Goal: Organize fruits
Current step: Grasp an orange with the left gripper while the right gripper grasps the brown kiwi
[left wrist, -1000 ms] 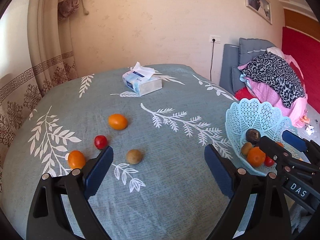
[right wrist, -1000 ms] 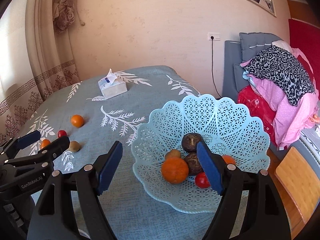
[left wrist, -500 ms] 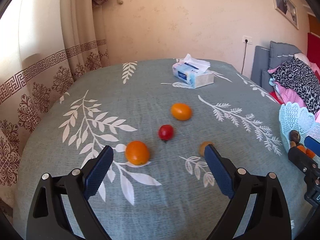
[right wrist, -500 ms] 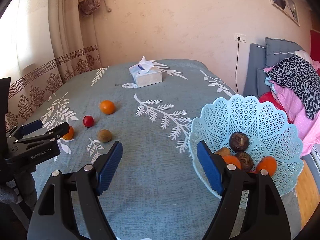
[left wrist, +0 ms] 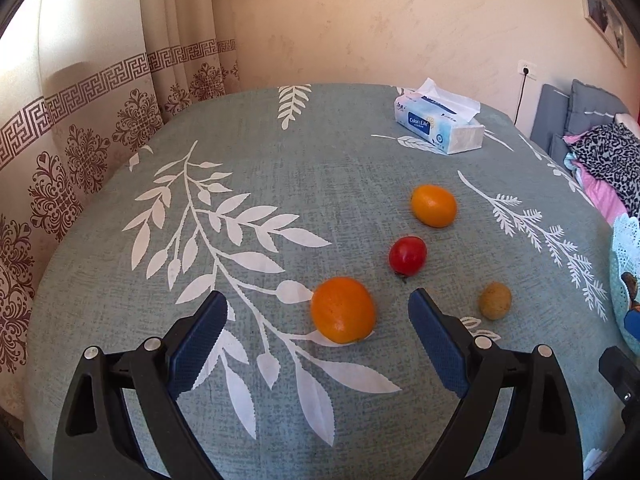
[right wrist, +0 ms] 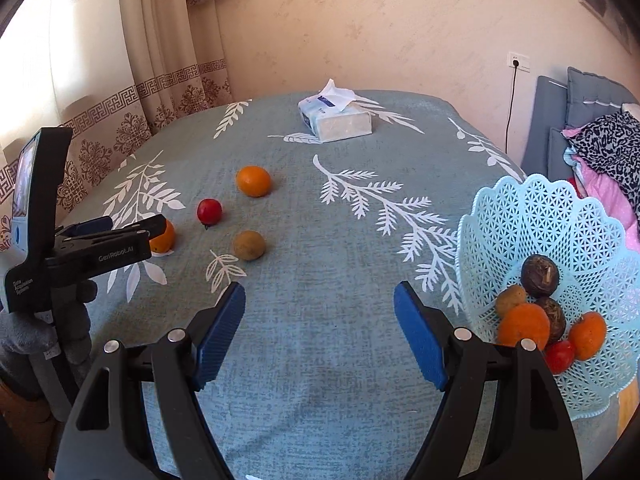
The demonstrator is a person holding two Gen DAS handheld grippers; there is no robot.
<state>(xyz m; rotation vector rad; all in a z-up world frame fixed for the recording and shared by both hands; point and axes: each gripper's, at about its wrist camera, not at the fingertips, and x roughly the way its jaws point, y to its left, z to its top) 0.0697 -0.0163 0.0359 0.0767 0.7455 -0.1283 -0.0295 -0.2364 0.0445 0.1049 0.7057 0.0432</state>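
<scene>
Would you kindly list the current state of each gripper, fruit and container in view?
left gripper: open, empty, lined up on the near orange
right gripper: open, empty
near orange: loose on the cloth
tomato: loose on the cloth
far orange: loose on the cloth
brown fruit: loose on the cloth
basket: tilted, partly filled with fruit
tissue box: open, tissue sticking out

beige wall (left wrist: pixel 380 20), patterned curtain (left wrist: pixel 100 112), leaf-print tablecloth (left wrist: pixel 240 220), wall socket (right wrist: pixel 518 61), grey headboard (right wrist: pixel 576 96)

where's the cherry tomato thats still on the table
In the left wrist view the cherry tomato lies right of centre on the tablecloth, between the near orange and the far orange.
</scene>
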